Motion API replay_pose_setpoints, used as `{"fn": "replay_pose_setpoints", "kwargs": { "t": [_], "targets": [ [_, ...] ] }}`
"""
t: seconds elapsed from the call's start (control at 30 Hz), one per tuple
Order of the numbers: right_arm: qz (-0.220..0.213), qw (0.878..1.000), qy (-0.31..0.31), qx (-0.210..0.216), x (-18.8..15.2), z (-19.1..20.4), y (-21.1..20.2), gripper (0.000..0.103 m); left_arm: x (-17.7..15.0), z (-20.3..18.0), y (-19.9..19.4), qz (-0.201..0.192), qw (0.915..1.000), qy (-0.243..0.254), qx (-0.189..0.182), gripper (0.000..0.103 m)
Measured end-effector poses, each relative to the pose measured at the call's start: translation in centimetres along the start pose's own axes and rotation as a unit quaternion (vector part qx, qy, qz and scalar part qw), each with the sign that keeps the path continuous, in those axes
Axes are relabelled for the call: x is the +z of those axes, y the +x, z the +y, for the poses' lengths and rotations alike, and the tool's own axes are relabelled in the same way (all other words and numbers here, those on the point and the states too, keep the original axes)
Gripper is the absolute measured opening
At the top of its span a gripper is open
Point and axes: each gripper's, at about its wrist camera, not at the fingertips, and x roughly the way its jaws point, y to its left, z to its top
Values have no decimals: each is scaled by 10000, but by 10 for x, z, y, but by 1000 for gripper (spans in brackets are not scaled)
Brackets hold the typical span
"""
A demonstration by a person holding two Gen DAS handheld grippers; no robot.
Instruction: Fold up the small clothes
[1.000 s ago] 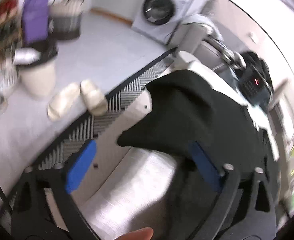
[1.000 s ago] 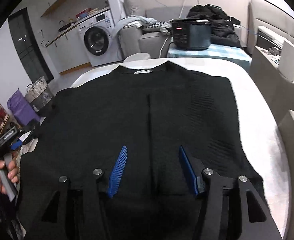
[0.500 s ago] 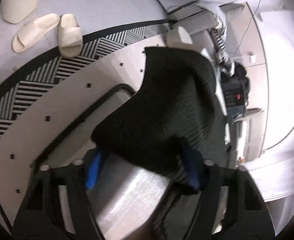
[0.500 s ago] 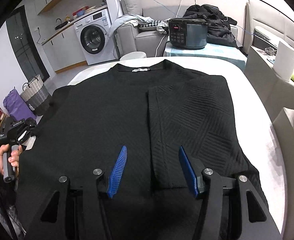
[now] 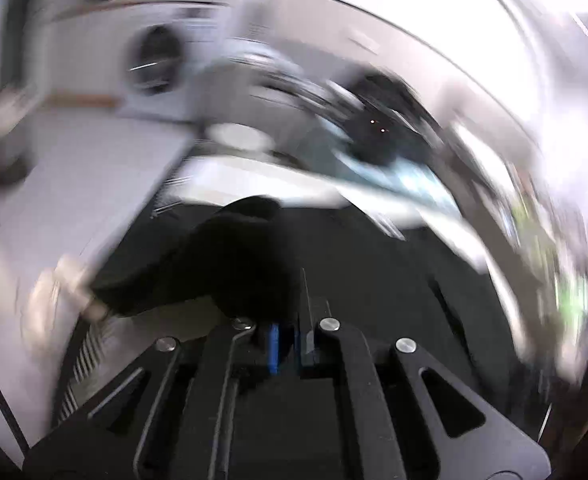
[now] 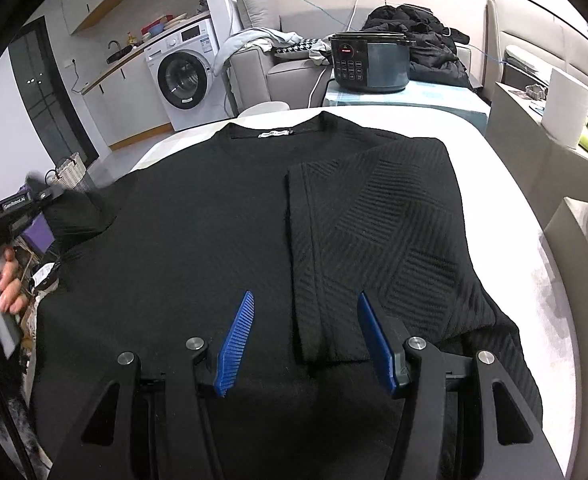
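A black knit sweater [image 6: 214,240] lies flat on the white table [image 6: 505,200], collar at the far side. Its right side [image 6: 373,232] is folded over onto the body and shows a ribbed pattern. My right gripper [image 6: 303,312] is open and empty, hovering above the sweater's near hem. My left gripper [image 5: 284,340] is shut on the sweater's left sleeve [image 5: 222,264], which bunches up in front of it; that view is heavily blurred. In the right wrist view the left gripper [image 6: 50,196] sits at the table's left edge, holding the lifted sleeve [image 6: 74,216].
A dark rice cooker [image 6: 367,62] stands on a side table behind the white table. A washing machine [image 6: 182,80] and a grey sofa [image 6: 278,68] are at the back. A white paper roll [image 6: 565,108] stands on a counter at the right.
My left gripper has closed on the left sleeve and swung up fast toward the table. My right gripper stays open over the hem, almost still.
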Motion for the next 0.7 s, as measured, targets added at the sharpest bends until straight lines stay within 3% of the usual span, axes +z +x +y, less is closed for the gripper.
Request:
{"fn": "replay_pose_setpoints", "kwargs": {
  "t": [0.03,0.1,0.17,0.4,0.5,0.6,0.7],
  "targets": [
    [4,10000,23,-8,-1,-1,0,56,-6,-22,9,216,9990,379,-63,3],
    [3,10000,94,-22,-3,-4,-1,56,-23,-51,29,707,9938,813,-261,19],
    [8,9999,145,-20,-7,-7,-3,56,-43,-60,41,1103,9895,769,-529,47],
    [72,9997,239,-29,-15,-17,1,56,-62,-37,16,1011,9901,284,-936,60],
    [88,9995,309,19,-15,-18,4,56,-53,-12,6,795,9931,-121,-848,62],
    [55,9995,297,69,-15,-16,3,56,-35,28,3,706,9939,-700,-476,63],
    [24,9996,279,83,-15,-16,0,56,-11,58,26,549,9926,-1080,21,63]
  ]
}}
